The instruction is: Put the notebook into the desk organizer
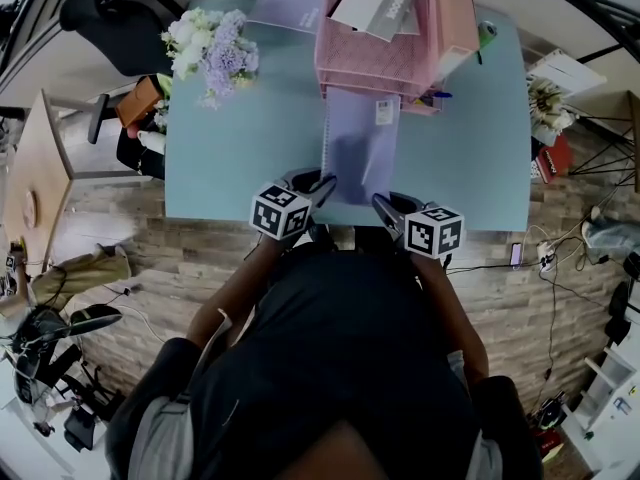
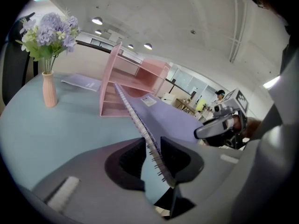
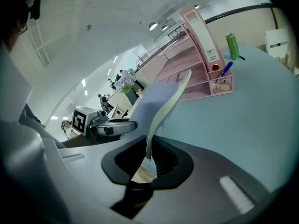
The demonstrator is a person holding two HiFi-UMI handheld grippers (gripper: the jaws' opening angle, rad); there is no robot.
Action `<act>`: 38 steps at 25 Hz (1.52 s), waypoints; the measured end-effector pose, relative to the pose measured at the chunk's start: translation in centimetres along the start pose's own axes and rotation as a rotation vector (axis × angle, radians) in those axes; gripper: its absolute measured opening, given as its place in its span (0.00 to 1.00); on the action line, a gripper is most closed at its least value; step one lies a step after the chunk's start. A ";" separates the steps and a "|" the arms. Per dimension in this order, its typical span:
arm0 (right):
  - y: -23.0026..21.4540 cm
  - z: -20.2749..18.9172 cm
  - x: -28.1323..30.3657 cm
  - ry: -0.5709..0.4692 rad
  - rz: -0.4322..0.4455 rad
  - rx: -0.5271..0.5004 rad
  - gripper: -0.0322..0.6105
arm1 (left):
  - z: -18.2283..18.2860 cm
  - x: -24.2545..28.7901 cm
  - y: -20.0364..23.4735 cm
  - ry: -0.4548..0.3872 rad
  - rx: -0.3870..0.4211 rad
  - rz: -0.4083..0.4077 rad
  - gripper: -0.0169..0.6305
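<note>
Left tool [image 1: 320, 184] pinches the notebook [image 1: 360, 138] by its wire spine, right tool [image 1: 384, 204] its loose corner, over the surface [image 1: 240, 158] before the organizer [image 1: 385, 58]. Light, floppy pages, I judge; gripping both near corners suits.

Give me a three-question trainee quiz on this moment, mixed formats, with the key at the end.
1. True or false: the left gripper and the right gripper are both shut on the purple notebook.
2. Which notebook edge does the left gripper clamp? A: the spiral binding. B: the plain edge. C: none.
3. Fill in: in the head view, the flowers stand to the ___ of the pink desk organizer.
Key: 1 true; 2 A; 3 left.
</note>
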State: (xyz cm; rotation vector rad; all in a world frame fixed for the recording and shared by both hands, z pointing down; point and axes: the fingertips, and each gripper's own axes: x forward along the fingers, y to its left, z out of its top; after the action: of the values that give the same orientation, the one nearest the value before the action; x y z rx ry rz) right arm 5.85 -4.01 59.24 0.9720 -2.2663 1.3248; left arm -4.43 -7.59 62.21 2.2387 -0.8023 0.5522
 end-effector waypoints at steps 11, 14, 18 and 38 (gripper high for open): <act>-1.6 0.9 0.5 0.016 -0.003 0.005 0.11 | 0.2 1.8 1.0 0.013 -0.042 -0.002 0.27; -2.2 1.3 0.6 0.010 -0.008 0.010 0.11 | 0.5 2.4 1.3 0.013 -0.048 -0.006 0.27; -3.1 2.3 0.8 -0.003 -0.005 0.036 0.11 | 1.2 3.2 2.1 0.011 -0.069 -0.006 0.27; -7.7 7.6 4.2 -0.136 0.108 0.434 0.10 | 4.5 6.2 7.8 -0.019 -0.097 0.040 0.31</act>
State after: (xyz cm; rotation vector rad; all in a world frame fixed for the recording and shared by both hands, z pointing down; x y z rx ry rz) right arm 8.67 -14.69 62.66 1.1153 -2.1986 1.9039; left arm -4.56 -17.76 66.36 2.1457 -0.8666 0.5009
